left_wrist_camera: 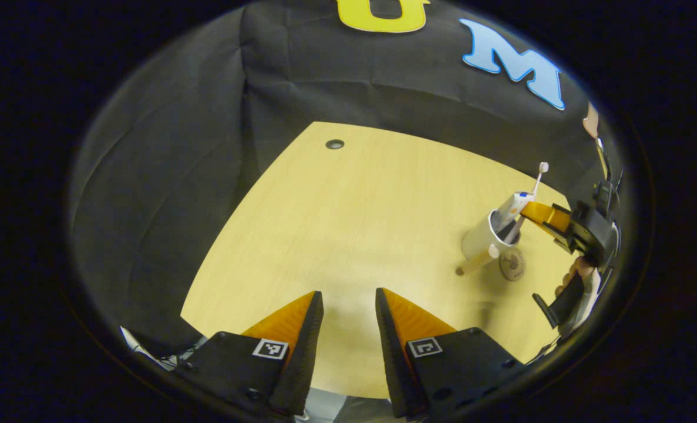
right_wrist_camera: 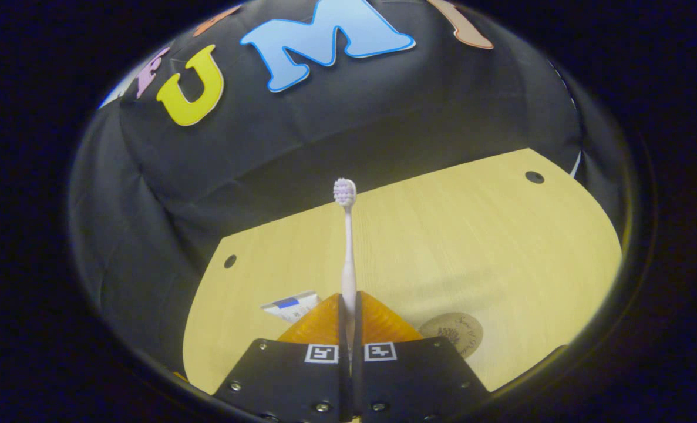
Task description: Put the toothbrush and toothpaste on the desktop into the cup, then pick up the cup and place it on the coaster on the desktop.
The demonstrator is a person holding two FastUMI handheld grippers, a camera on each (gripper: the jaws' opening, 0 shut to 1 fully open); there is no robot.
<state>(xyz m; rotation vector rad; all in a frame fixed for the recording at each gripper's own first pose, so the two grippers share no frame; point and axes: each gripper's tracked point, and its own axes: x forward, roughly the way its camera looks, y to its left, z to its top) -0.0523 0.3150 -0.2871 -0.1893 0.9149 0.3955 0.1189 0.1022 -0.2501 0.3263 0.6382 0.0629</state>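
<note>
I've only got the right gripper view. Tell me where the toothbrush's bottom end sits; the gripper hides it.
Observer: The toothbrush has its lower end inside the white cup; the right gripper is shut on its stem above the rim.
Operator: Report the toothpaste.
Observer: The toothpaste tube stands in that cup too, leaning beside the brush.
Operator: Give me the cup against the coaster.
Observer: The cup stands on the desktop next to the coaster, not on it.
Operator: Left gripper status.
Observer: The left gripper is open over bare desktop, well apart from the cup.
</note>
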